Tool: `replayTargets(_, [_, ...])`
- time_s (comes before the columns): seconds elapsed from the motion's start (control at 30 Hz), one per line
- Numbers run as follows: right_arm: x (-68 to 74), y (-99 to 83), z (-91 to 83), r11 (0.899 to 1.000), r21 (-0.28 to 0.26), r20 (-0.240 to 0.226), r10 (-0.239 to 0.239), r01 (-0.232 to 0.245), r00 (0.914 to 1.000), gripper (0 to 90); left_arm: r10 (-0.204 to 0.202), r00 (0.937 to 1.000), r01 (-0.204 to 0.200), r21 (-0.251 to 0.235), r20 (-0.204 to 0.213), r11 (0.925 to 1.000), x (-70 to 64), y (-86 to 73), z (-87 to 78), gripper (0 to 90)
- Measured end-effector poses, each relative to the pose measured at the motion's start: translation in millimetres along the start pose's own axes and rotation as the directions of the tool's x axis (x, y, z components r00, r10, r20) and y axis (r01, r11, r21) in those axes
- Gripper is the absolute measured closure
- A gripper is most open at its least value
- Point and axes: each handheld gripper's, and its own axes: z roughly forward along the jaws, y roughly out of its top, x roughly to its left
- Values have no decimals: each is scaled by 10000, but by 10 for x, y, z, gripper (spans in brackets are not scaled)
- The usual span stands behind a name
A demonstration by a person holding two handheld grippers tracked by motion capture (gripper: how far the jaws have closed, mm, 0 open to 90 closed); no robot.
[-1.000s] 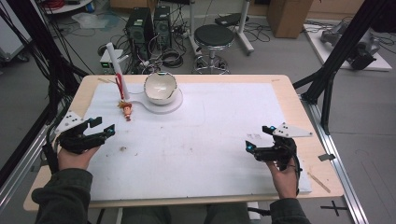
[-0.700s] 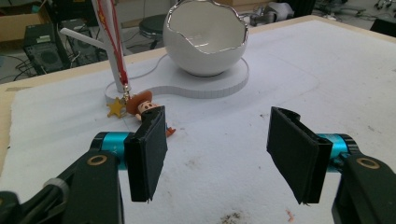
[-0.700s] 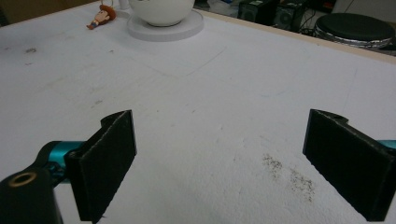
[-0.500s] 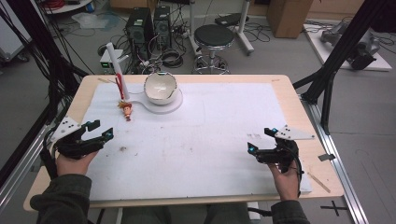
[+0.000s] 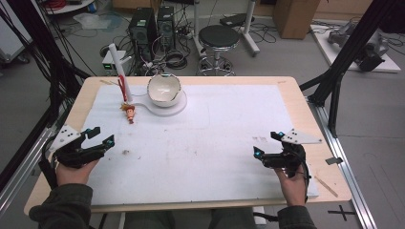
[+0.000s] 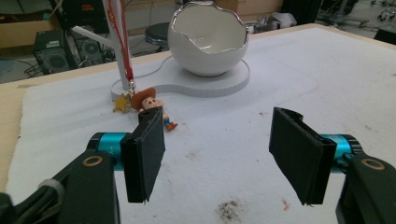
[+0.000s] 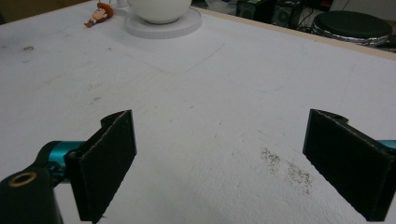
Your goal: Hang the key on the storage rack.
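A white eggshell-shaped bowl sits on a flat white stand at the far left of the white mat. From the stand's white post a red lanyard hangs down to a small cowboy figure lying on the mat. My left gripper is open near the mat's left edge, well short of the figure, with nothing between its pads. Open too, my right gripper rests at the near right over bare mat.
The white mat covers most of the wooden table and carries a few dark smudges. Beyond the far edge stand a black stool, computer towers and tangled cables. Black frame posts rise at both sides.
My left gripper has drawn back a little toward the near left edge. The right gripper has shifted slightly right. Both stay open.
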Motion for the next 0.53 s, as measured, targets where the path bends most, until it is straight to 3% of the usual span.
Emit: replayTargets(0.53, [40,-75,-6,10000,30,6,65,-65,10000,88,84,10000,-84,-106,-21,9999,-62,-38,-52,317])
